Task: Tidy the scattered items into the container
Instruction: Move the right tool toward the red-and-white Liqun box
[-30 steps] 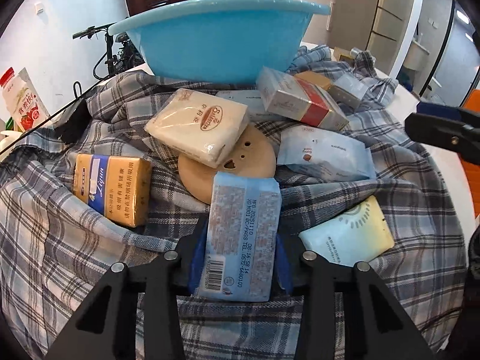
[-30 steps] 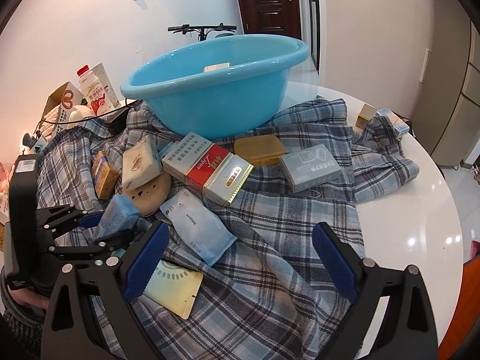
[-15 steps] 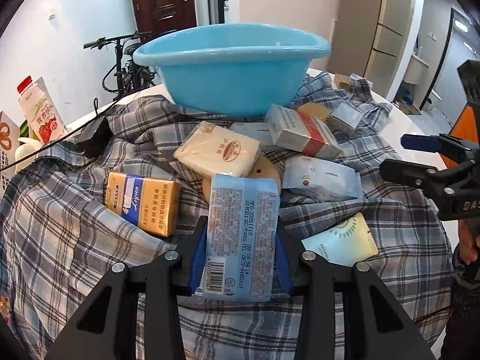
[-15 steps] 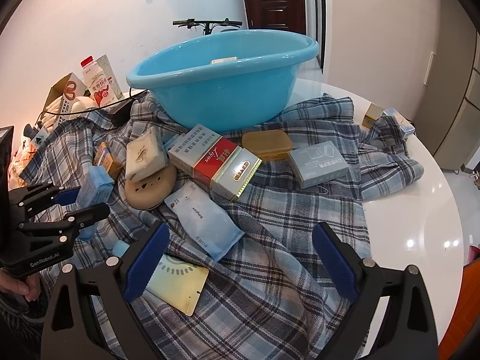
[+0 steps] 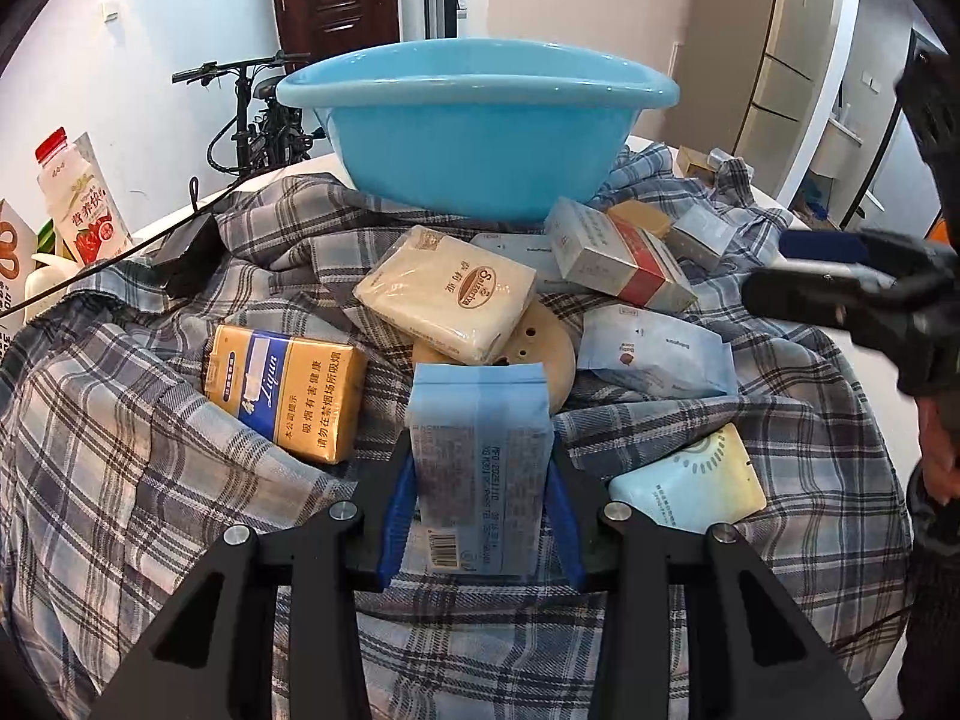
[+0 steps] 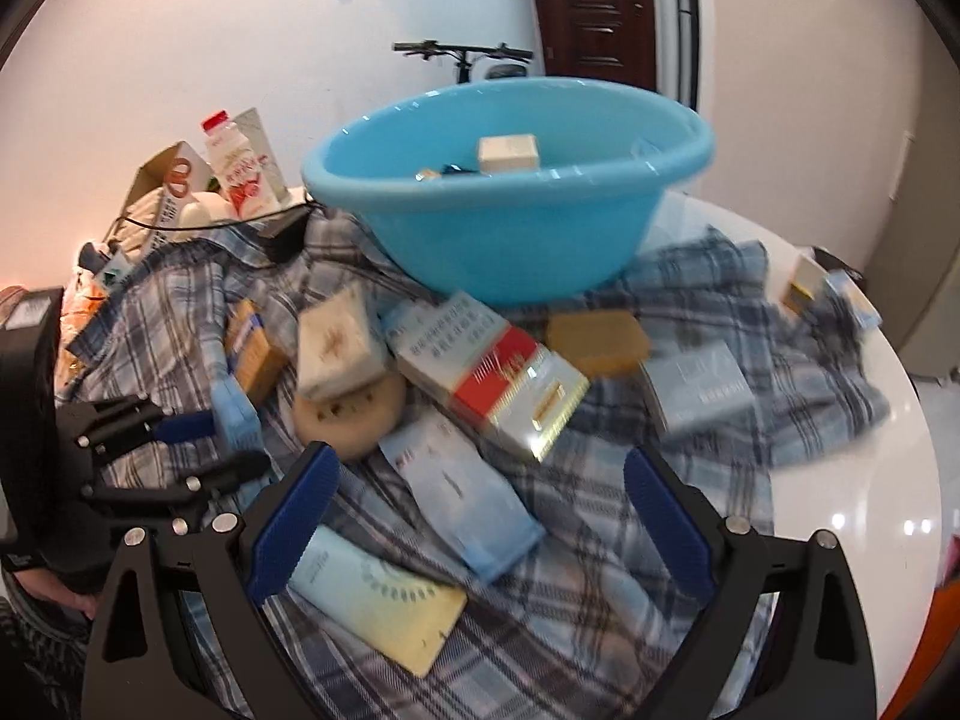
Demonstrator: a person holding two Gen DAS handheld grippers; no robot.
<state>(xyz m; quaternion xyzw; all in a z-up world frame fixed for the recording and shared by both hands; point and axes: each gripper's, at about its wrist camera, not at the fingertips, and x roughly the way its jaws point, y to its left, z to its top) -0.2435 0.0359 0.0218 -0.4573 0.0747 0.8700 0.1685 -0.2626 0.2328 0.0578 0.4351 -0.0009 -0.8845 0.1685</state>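
My left gripper (image 5: 480,498) is shut on a pale blue tissue pack (image 5: 480,468) and holds it above the plaid cloth; the gripper (image 6: 222,438) and the pack (image 6: 234,408) also show in the right wrist view. My right gripper (image 6: 480,516) is open and empty above a blue pouch (image 6: 462,498). The blue basin (image 5: 474,120) stands at the back; the right wrist view shows its rim (image 6: 510,192) with a small white box (image 6: 507,153) inside. Scattered on the cloth are a cream pack (image 5: 447,294), a gold box (image 5: 282,396), a red-and-silver carton (image 5: 618,258) and a yellow-blue pouch (image 5: 690,480).
A plaid cloth (image 5: 120,480) covers a round white table (image 6: 870,480). A round tan disc (image 5: 540,354) lies under the cream pack. A milk carton (image 5: 78,204) and black adapter (image 5: 186,258) sit at the left. A tan case (image 6: 600,336) and grey box (image 6: 696,390) lie right of the carton.
My left gripper has lifted and drawn back with the tissue pack. My right gripper has risen, so the basin's inside now shows.
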